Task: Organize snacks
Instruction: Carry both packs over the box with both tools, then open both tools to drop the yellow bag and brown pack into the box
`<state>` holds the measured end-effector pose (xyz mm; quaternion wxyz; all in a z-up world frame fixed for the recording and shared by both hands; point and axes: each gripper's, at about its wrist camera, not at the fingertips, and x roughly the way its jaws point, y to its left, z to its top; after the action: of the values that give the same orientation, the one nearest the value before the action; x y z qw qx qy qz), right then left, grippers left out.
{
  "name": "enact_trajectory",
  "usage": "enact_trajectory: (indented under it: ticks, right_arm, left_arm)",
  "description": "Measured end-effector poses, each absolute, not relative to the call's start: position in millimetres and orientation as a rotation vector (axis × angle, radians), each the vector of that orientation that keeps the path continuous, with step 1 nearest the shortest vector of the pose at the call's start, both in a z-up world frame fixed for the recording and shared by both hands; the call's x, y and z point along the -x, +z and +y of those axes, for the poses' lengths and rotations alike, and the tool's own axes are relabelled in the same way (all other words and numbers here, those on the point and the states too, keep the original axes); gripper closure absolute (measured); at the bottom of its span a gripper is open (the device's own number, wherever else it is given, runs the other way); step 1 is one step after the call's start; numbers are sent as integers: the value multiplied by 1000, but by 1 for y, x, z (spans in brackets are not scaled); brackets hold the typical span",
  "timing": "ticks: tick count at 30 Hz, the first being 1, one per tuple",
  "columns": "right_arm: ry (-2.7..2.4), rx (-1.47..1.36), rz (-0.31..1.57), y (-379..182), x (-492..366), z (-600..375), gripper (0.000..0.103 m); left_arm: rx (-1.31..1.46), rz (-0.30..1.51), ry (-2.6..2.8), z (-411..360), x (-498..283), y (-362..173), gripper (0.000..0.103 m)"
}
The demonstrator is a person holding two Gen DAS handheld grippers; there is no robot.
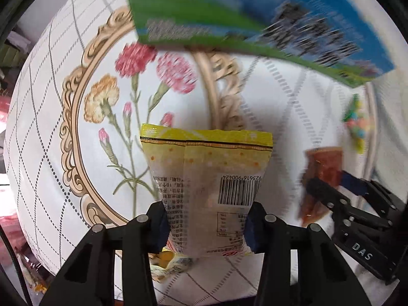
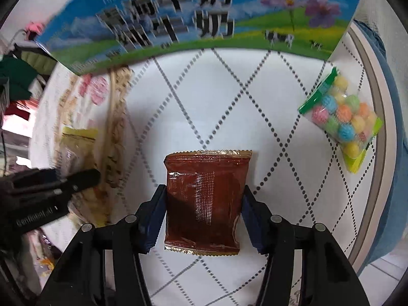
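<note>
**Both grippers loaded, carton ahead**

The left gripper (image 1: 205, 225) is clamped on a pale yellow plastic snack packet with a barcode (image 1: 207, 183), its blue-padded fingers pressing the packet's two long edges while the crimped yellow end points toward the large blue-and-green milk carton printed with cows and flowers (image 1: 255, 17). The packet appears lifted off the white tablecloth with dotted diamond lines and a carnation medallion (image 1: 51, 102), though how far cannot be told. Another small yellow wrapper (image 1: 165, 262) lies on the cloth below the fingers, on the side away from the carton.

The right gripper (image 2: 204, 216) grips a flat reddish-brown foil sachet with gold crimped ends (image 2: 204, 199) in the same way, one pad on each side, the sachet's far end also facing the carton. Each gripper shows in the other's view, so the two stand side by side, both short of the carton.

A clear bag of pastel-coloured candy balls with green ends (image 2: 341, 117) lies untouched on the cloth, to the right of the sachet and nearer the carton's right corner.

The step in hand looks like transport: two snacks picked, neither yet placed. If the carton is the destination, the next move calls for finding its opening, which is not visible here, and carrying both items in without the grippers colliding. The candy bag would remain.
</note>
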<state>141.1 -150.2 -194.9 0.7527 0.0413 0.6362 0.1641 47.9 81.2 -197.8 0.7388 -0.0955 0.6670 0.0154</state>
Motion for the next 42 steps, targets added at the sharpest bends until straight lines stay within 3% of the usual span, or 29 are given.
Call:
enact_trajectory:
  ticks: [10, 16, 24, 31, 32, 33, 34, 35, 36, 42]
  right_arm:
    - [439, -287, 1184, -69, -174, -199, 44]
    - [439, -272, 1080, -21, -248, -206, 44]
    - [391, -166, 1126, -57, -362, -171, 44]
    - [372, -147, 1236, -104, -412, -156, 44]
    - [374, -149, 1258, -110, -416, -154, 37]
    - [374, -147, 1289, -118, -419, -152, 30]
    - [381, -152, 1318, -125, -423, -150, 12]
    - [384, -153, 1332, -130, -424, -149, 2]
    - [377, -142, 1342, -135, -425, -148, 2]
    - [303, -88, 1352, -142, -426, -152, 2]
  left_arm:
    - [316, 1226, -134, 68, -107, -65, 60]
    - [194, 1183, -93, 81, -182, -27, 60]
    - [63, 1356, 51, 124, -277, -92, 59]
    - [41, 1477, 115, 140, -299, -132, 56]
    - [56, 1489, 123, 142, -300, -134, 54]
    - [73, 1492, 120, 143, -301, -137, 42]
    - [72, 1478, 108, 142, -301, -136, 19]
    - [56, 1459, 113, 140, -300, -134, 8]
    - [38, 1436, 122, 138, -300, -131, 1]
    - [101, 1419, 119, 138, -295, -125, 1]
